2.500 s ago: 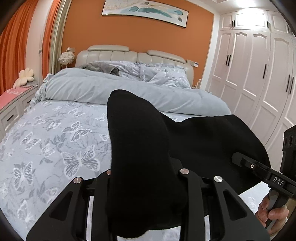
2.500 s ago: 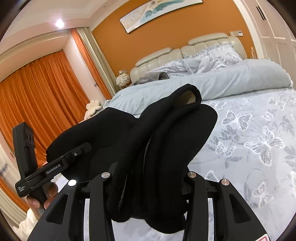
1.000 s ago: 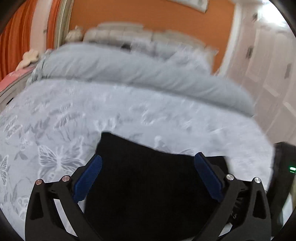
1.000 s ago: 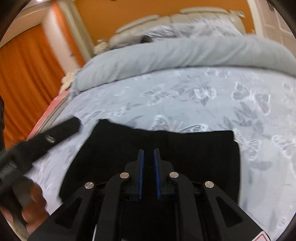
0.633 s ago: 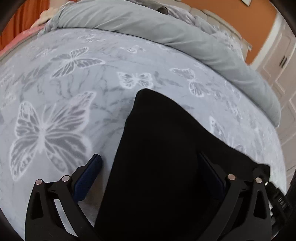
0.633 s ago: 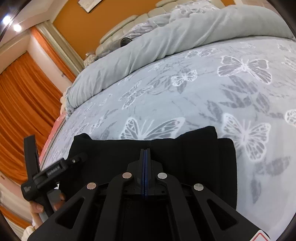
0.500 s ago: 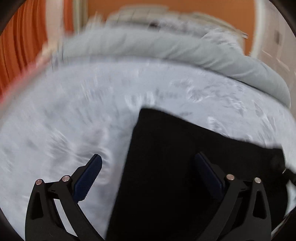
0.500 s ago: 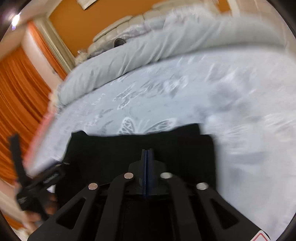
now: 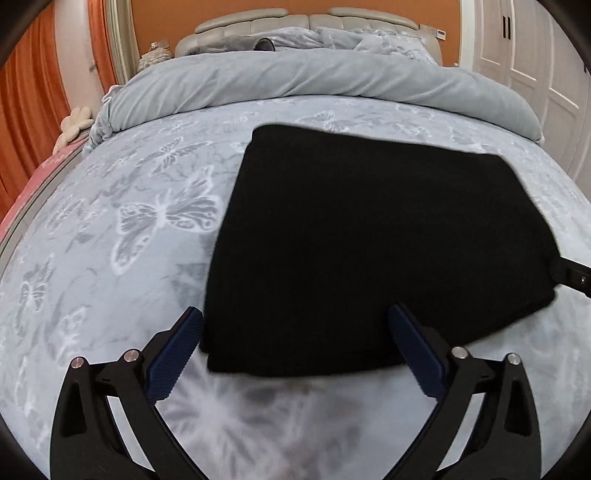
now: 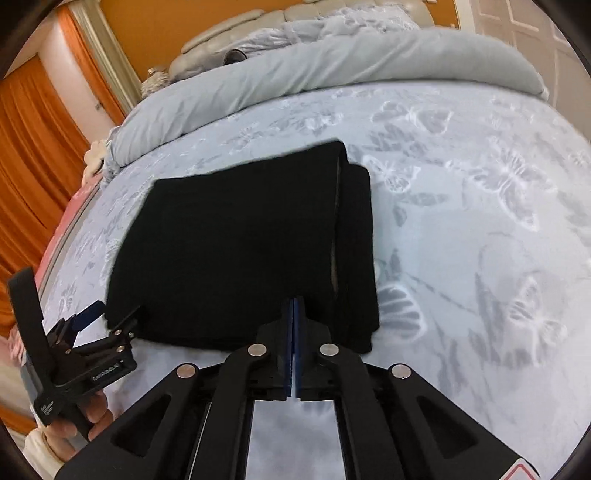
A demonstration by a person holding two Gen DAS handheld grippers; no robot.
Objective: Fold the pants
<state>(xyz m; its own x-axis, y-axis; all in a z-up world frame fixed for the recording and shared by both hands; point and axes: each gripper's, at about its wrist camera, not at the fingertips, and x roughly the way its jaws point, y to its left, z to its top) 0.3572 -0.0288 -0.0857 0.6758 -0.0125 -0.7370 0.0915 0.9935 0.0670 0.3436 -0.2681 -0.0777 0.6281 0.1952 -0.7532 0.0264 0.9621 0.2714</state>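
The black pants lie folded into a flat rectangle on the butterfly-print bed sheet. They also show in the right wrist view, with stacked layers along their right edge. My left gripper is open, its blue pads just short of the near edge of the pants, holding nothing. It shows at the lower left of the right wrist view. My right gripper is shut and empty, its tip at the near edge of the pants. A part of it shows at the right edge of the left wrist view.
A rolled grey duvet lies across the bed behind the pants, with pillows and a padded headboard beyond. Orange curtains hang on the left. White wardrobe doors stand on the right.
Both grippers held the bunched pants in the air, then laid them flat on the bed and let go. Both have since drawn back toward the near edge; the right one closed.
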